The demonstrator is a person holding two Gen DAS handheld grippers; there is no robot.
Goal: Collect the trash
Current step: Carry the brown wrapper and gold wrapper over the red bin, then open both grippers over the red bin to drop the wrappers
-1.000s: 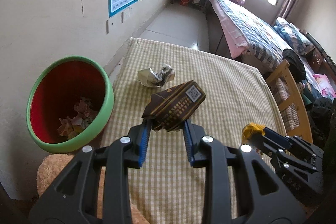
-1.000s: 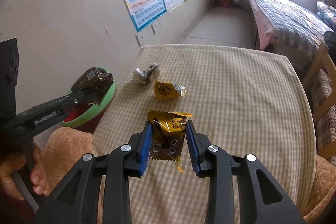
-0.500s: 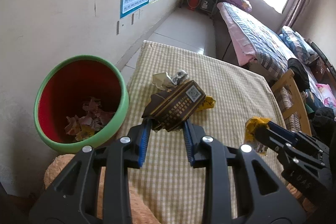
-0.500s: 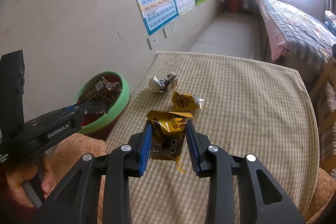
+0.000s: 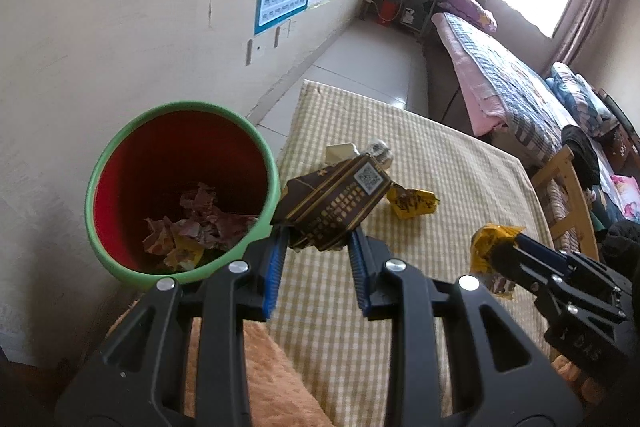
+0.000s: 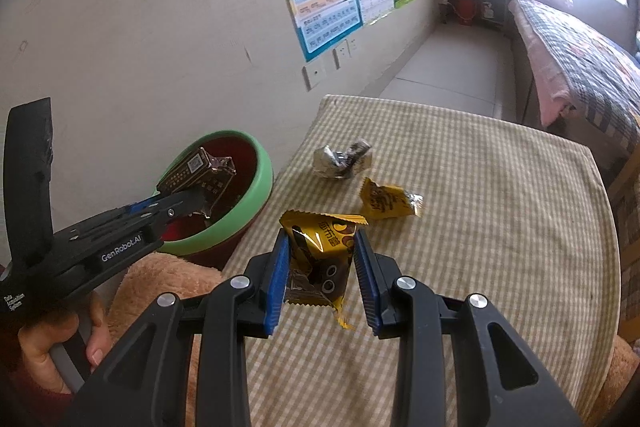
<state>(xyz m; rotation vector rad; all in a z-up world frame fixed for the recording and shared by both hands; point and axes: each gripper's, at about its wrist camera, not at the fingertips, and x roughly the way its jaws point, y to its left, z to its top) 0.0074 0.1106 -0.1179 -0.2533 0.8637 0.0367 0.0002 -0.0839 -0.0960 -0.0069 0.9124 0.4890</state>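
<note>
Here, the left gripper [image 5: 316,251] is clamped on a dark brown wrapper [image 5: 336,205] with a QR patch, its blue pads pinching the lower end while the long axis runs up and to the right in the left wrist view. In that view the bin [image 5: 262,163] — green rim, red inside — fills the left middle of the frame, with crumpled scraps at its bottom, and the wrapper sits just right of the rim. The right wrist view, from the side, shows the same wrapper [image 6: 198,173] over the bin's [image 6: 262,173] mouth at centre left, so a release probably drops it in; how far inside the rim it hangs I can't tell exactly.

The right gripper [image 6: 322,267] is closed on a yellow snack packet [image 6: 320,253], held upright above the checked tablecloth [image 6: 500,227]. It lies right of the bin and farther from it — the left hand is plainly nearer.

Left on the cloth are a small yellow wrapper [image 6: 386,201] and a crumpled silver wrapper [image 6: 342,161], just beside each other above the right gripper in the frame.
</note>
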